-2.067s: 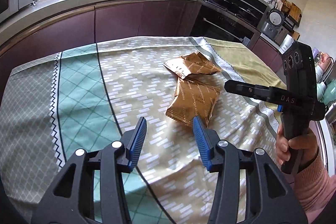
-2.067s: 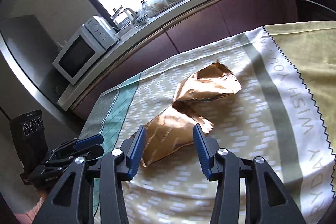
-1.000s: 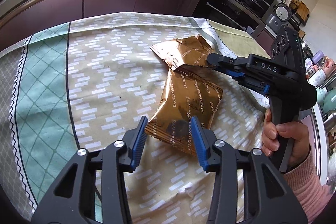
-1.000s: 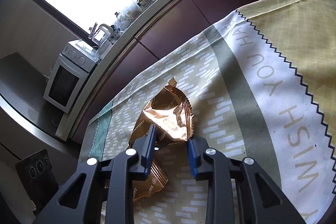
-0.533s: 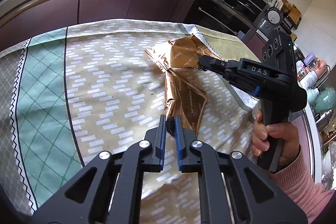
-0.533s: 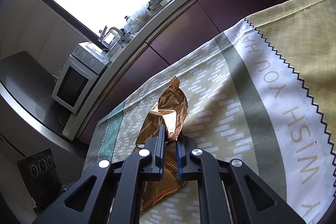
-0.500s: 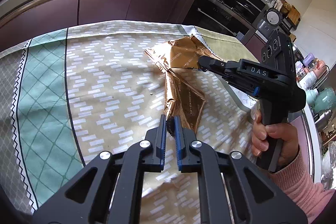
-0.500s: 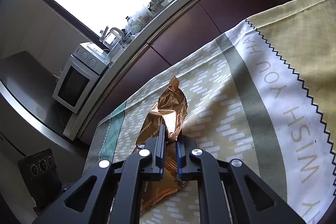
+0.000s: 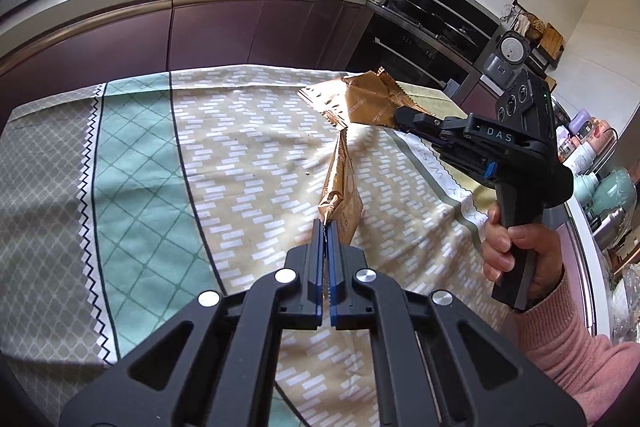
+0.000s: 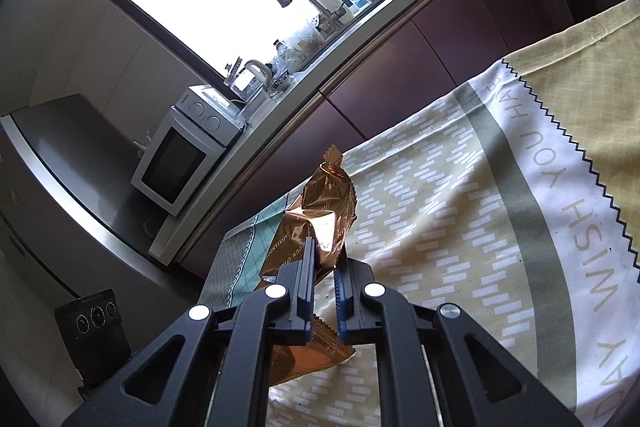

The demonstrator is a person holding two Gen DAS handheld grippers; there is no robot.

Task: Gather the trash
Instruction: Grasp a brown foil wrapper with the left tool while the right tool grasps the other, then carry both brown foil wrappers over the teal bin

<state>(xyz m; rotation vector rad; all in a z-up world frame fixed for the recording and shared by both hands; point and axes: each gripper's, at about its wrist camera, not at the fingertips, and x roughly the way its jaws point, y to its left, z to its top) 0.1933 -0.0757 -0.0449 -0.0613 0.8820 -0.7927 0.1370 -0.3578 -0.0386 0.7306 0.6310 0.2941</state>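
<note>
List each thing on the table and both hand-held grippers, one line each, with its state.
Left hand-held gripper: shut on the near wrapper's edge.
Near gold wrapper: pinched, lifted on edge.
Right hand-held gripper: shut on the far wrapper.
Far gold wrapper: crumpled, pinched, raised off the cloth.
Tablecloth: spread flat, a few crumbs.

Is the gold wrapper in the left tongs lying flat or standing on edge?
On edge: the gold wrapper, pinched at its corner by the shut left tongs, stands thin-side up over the tablecloth.

left wrist: down over tablecloth point(image 9: 248, 147) | right wrist: toward window | shared: wrappers point(image 10: 324, 223)
</note>
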